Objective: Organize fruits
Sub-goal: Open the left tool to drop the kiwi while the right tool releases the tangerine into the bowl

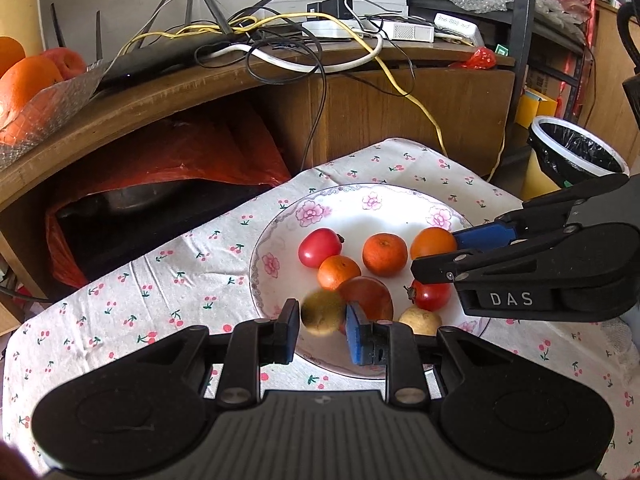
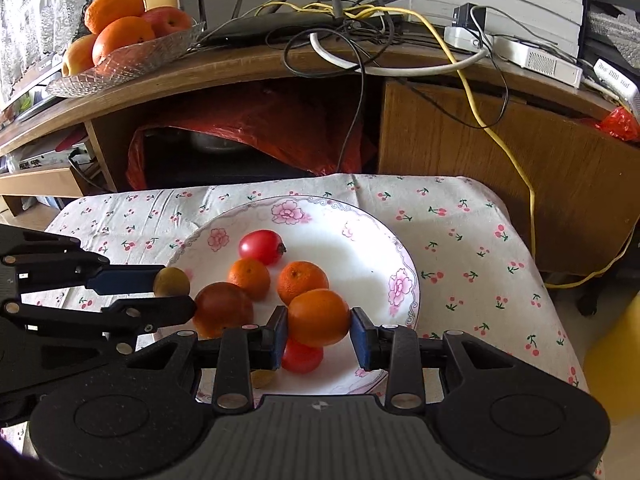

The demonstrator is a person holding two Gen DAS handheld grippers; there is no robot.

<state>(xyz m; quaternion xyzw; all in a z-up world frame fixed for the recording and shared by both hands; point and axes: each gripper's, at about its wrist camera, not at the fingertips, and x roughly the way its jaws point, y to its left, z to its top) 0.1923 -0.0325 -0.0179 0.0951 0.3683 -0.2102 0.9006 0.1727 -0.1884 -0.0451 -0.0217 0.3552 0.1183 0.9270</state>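
Note:
A flowered white plate (image 1: 280, 236) (image 2: 360, 232) on the cherry-print cloth holds tomatoes, small oranges, a dark red fruit (image 1: 370, 296) (image 2: 222, 308) and a pale yellow fruit (image 1: 420, 320). My left gripper (image 1: 323, 320) is shut on a small yellow-green fruit (image 1: 322, 312) (image 2: 172, 282), held just above the plate's near rim. My right gripper (image 2: 319, 330) (image 1: 434, 254) is shut on an orange (image 2: 319, 316) (image 1: 434, 242), over the plate's right side, above a tomato (image 2: 302, 356) (image 1: 432, 294).
A glass bowl (image 2: 132, 58) (image 1: 48, 116) of oranges and apples stands on the wooden shelf behind, beside a router and tangled cables (image 2: 360, 28). A red bag (image 1: 180, 148) fills the cupboard below. A lined bin (image 1: 576, 148) stands at the right.

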